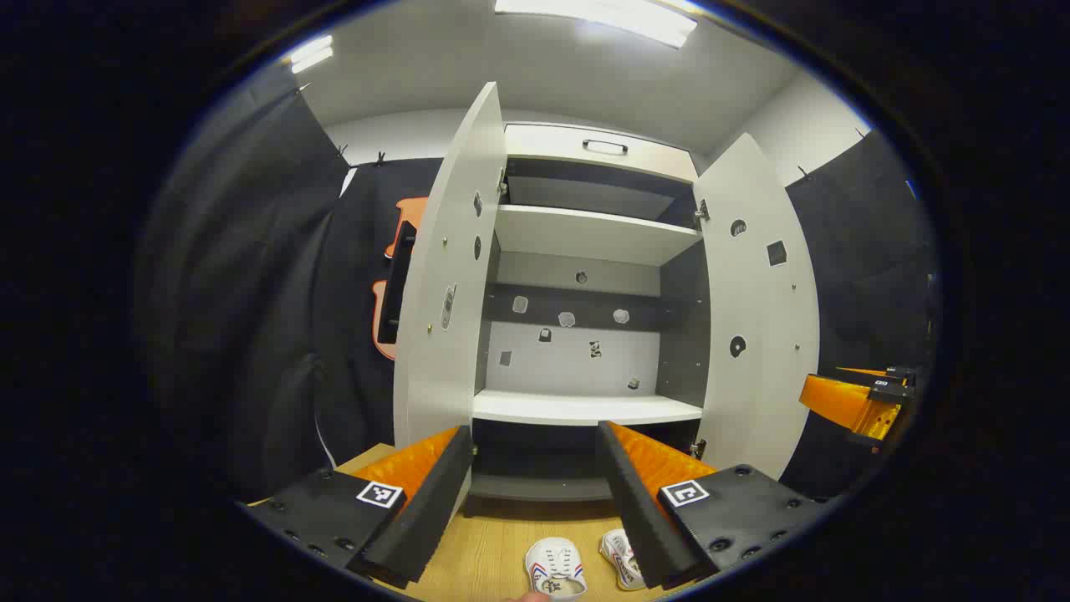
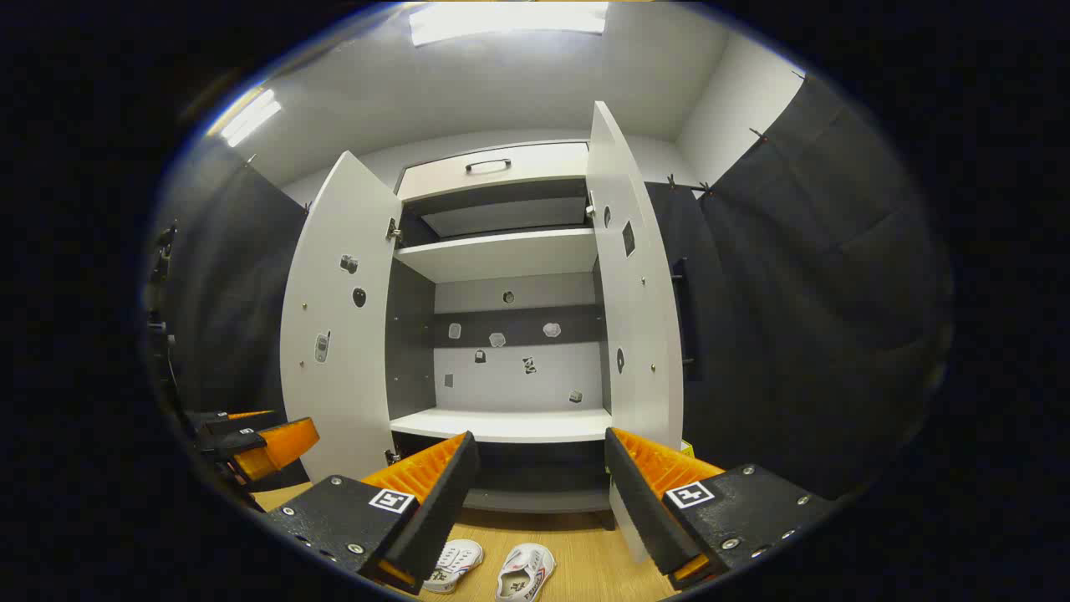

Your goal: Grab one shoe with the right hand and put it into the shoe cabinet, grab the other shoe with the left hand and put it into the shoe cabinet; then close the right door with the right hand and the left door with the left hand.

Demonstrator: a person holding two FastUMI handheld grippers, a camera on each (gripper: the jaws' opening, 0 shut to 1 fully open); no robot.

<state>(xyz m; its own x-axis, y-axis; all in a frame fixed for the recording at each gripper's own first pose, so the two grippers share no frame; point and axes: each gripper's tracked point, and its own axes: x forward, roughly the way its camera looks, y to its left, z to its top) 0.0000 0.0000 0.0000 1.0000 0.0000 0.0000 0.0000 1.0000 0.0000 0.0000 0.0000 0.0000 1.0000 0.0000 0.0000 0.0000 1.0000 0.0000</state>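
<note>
Straight ahead stands the shoe cabinet [image 1: 585, 334], white with dark inner walls, both doors swung wide. Left door [image 1: 447, 284] and right door [image 1: 756, 309] hang outward, small stickers dotted on their inner faces and on the back panel. Two white shelves inside, both bare; a drawer with a dark handle [image 1: 604, 147] sits along the top. Left gripper [image 1: 535, 485] held low before the opening, jaws spread wide, nothing between the orange and black fingers. Right gripper [image 2: 539, 489] likewise low and level with the cabinet front, jaws parted and gripping nothing. Seen from the left gripper view, the right gripper shows off at the right edge; from the right gripper view, the left gripper [image 2: 259, 447] shows at the left edge. Both shoes lie on the wooden floor [image 2: 577, 543] in front of the cabinet, side by side and near each other, outside it. Left shoe [image 1: 554, 568] and right shoe [image 1: 620, 558] are white with red and blue stripes. In the right gripper view the pair lies below and between that gripper's fingers, untouched.
</note>
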